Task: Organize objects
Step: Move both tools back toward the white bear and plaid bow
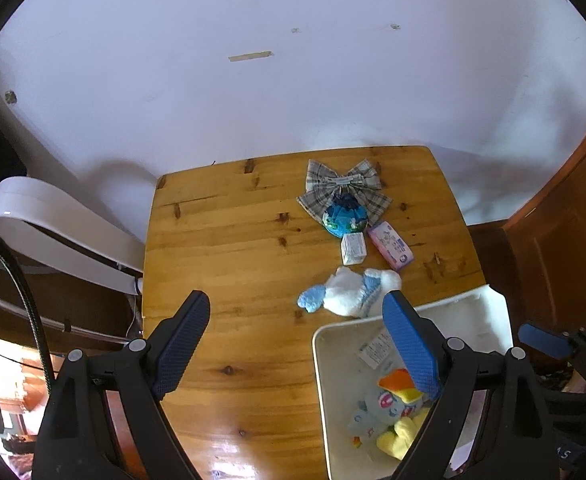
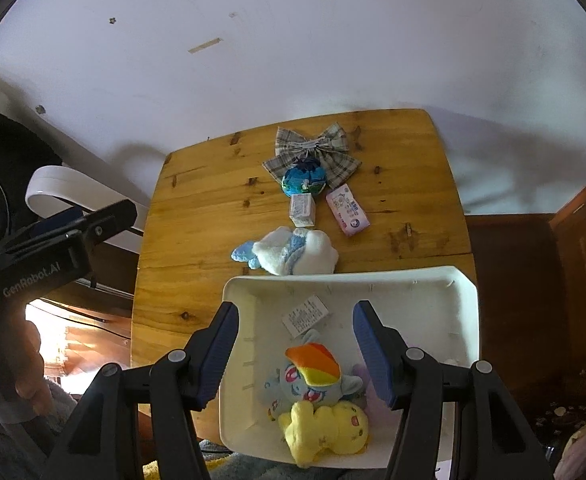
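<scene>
plush toys [image 2: 317,396] lying in white bin [image 2: 463,304], white-and-blue plush [image 2: 293,250] on wooden table [image 2: 197,216] beside bin, left gripper [image 1: 297,340] fingers apart, right gripper [image 2: 295,350] fingers apart above bin, both empty

Three plush toys [image 2: 293,250], two packets [image 2: 348,210], one bin [image 2: 463,300]

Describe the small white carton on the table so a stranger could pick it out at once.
Start at the wooden table and find the line of items running from the plaid bow at the far edge toward the white bin. The small white carton lies just nearer than the blue round pouch. Unlike the pink tissue pack on its right, it is plain white and boxy.
</scene>
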`<control>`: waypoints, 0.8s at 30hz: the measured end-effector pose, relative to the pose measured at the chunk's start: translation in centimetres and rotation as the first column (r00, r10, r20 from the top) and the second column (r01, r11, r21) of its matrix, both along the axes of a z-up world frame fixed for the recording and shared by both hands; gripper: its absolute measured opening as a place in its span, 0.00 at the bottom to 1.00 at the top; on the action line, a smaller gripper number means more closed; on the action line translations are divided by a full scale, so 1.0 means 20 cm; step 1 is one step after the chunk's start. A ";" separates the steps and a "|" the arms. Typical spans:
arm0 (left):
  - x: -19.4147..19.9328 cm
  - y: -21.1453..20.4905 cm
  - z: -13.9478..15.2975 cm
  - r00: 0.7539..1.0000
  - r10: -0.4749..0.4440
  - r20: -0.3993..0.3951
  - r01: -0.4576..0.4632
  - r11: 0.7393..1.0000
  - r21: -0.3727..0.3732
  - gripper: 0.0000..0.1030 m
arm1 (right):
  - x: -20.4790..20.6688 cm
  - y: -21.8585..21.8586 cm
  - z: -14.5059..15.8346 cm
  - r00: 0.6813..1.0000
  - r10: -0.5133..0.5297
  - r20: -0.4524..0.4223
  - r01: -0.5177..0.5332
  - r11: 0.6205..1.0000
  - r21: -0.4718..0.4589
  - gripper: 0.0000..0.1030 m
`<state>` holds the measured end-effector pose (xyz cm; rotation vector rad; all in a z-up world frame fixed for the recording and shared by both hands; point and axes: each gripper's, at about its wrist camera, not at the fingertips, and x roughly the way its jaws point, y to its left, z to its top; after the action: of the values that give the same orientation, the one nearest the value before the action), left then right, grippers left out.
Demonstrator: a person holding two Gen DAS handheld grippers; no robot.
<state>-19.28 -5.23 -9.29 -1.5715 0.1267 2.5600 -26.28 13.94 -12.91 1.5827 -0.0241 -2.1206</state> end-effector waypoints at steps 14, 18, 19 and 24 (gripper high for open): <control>-0.18 0.03 -0.13 0.998 -0.052 0.030 0.052 0.999 -0.014 0.87 | -0.23 -0.05 -0.10 0.998 -0.054 0.038 0.053 0.998 0.027 0.59; -0.22 0.05 -0.18 0.993 -0.109 0.038 0.111 0.993 -0.034 0.87 | -0.32 -0.08 -0.11 0.997 -0.062 0.050 0.061 0.998 0.024 0.59; -0.23 0.05 -0.20 0.991 -0.127 0.044 0.129 0.991 -0.034 0.87 | -0.35 -0.09 -0.12 0.996 -0.063 0.057 0.063 0.998 0.018 0.59; -0.27 0.07 -0.28 0.963 -0.264 0.056 0.268 0.962 -0.061 0.87 | -0.50 -0.13 -0.14 0.991 -0.069 0.114 0.072 0.997 -0.025 0.64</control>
<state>-24.70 -3.92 -14.92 -1.5194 0.3960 2.3323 -36.22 11.40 -15.78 1.7060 -0.1498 -2.0713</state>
